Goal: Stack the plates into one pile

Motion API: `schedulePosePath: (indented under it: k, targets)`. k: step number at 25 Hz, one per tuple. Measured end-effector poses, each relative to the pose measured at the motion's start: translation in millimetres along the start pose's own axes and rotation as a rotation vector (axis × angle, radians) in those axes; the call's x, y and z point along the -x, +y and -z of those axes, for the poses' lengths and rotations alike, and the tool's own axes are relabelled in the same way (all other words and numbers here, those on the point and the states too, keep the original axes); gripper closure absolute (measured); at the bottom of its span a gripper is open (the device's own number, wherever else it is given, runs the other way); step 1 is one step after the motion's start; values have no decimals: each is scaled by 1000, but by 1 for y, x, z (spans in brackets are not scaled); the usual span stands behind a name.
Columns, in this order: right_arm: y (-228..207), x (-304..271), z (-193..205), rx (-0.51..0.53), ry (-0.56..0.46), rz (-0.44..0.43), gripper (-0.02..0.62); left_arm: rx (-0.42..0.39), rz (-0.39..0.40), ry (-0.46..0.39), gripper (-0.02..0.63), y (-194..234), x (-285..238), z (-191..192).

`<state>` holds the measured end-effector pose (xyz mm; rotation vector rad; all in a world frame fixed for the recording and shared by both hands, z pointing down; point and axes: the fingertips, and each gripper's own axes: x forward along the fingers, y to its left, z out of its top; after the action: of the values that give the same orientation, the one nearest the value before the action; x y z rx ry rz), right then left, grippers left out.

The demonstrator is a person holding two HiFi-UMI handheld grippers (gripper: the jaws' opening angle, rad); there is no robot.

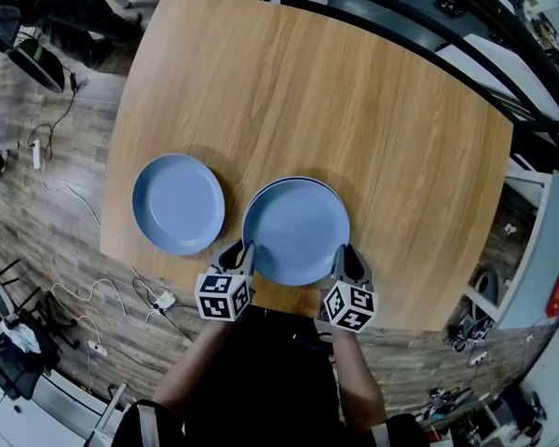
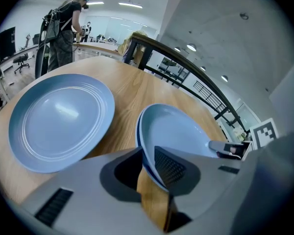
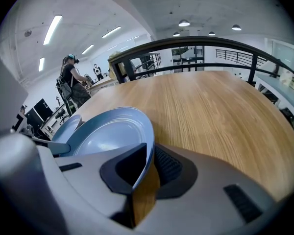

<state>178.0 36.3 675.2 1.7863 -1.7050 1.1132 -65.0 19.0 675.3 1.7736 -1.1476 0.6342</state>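
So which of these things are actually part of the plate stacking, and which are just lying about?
In the job: plate pile, lone plate, left gripper, right gripper, table.
Just about: cables and plugs on the floor, railing, person in the background.

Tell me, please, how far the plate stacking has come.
Done: the top plate lies on a lower plate, a pile of two. In hand: the top plate's rim sits between the jaws of both; the left gripper is open around it, the right gripper looks closed on it. Left: the single plate beside the pile is not yet added.
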Motion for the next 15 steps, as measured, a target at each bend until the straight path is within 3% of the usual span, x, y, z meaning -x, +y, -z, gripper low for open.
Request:
schedulePosePath:
  k: [15]
  targets:
    - [3,8,1,11,-18,10,548,-22,2,10,482,5,1,3]
